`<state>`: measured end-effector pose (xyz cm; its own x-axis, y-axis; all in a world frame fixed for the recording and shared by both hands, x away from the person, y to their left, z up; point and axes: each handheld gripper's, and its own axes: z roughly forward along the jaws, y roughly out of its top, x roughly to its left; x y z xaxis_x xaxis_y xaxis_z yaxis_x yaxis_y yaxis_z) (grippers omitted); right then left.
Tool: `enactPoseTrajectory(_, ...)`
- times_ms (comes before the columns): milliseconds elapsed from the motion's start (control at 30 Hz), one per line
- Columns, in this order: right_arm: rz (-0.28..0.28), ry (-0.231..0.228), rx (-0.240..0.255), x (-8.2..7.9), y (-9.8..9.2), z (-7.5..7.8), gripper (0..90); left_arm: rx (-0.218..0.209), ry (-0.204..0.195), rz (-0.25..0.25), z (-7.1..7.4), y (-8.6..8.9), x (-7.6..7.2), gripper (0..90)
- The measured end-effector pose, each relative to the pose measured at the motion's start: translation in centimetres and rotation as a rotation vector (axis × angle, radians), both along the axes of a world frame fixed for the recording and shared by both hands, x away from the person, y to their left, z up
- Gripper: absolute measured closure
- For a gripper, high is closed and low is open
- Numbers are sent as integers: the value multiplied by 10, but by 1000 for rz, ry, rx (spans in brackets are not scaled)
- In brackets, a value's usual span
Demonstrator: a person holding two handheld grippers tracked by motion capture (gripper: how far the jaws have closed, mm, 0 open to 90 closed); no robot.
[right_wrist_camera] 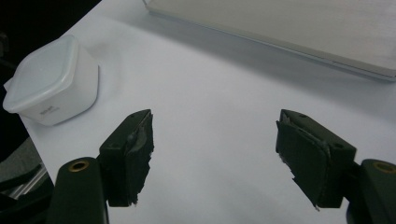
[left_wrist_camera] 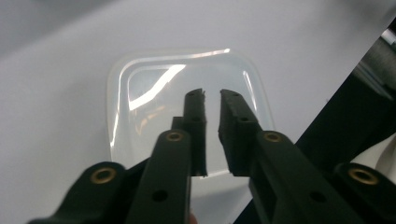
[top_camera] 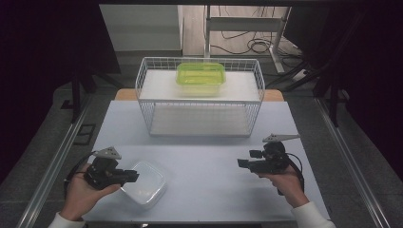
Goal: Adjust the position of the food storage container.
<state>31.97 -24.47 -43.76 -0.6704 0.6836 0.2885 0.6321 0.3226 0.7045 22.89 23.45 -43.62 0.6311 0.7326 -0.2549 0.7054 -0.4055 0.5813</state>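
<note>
You have one clear tub [top_camera: 144,183] lying squarish and flat-lidded on the table [top_camera: 209,166], one green box [top_camera: 200,74] on the wire rack [top_camera: 198,97], your left gripper [left_wrist_camera: 212,95] nearly clenched on nothing above the tub, and your right gripper [right_wrist_camera: 215,140] released.

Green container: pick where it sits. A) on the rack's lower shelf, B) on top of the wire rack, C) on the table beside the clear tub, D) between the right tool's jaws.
B: the green container rests on the top shelf of the white wire rack.

White table with a rack and a tub

The table [top_camera: 209,166] carries a wire rack [top_camera: 199,97] at its far side; a clear lidded container [top_camera: 145,183] sits well nearer than the rack, leftward.
</note>
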Motion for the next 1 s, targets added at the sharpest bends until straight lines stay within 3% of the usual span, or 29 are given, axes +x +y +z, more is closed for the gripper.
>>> enactPoseTrajectory(100,4,0,-6,2,1,-1,277,29,19,-1,-4,3,-8,872)
enactPoseTrajectory(167,5,7,-11,4,2,-2,277,79,24,4,-6,5,-16,891)
enactPoseTrajectory(333,14,17,9,5,4,0,277,152,37,-5,-15,0,-37,900)
enactPoseTrajectory(467,14,13,9,4,4,3,277,212,58,-17,-22,-5,-44,900)
enactPoseTrajectory(667,-5,14,13,3,-1,3,277,249,80,-20,-31,-14,-45,900)
enactPoseTrajectory(1000,-32,14,18,3,-9,3,278,257,95,-19,-33,-17,-45,900)
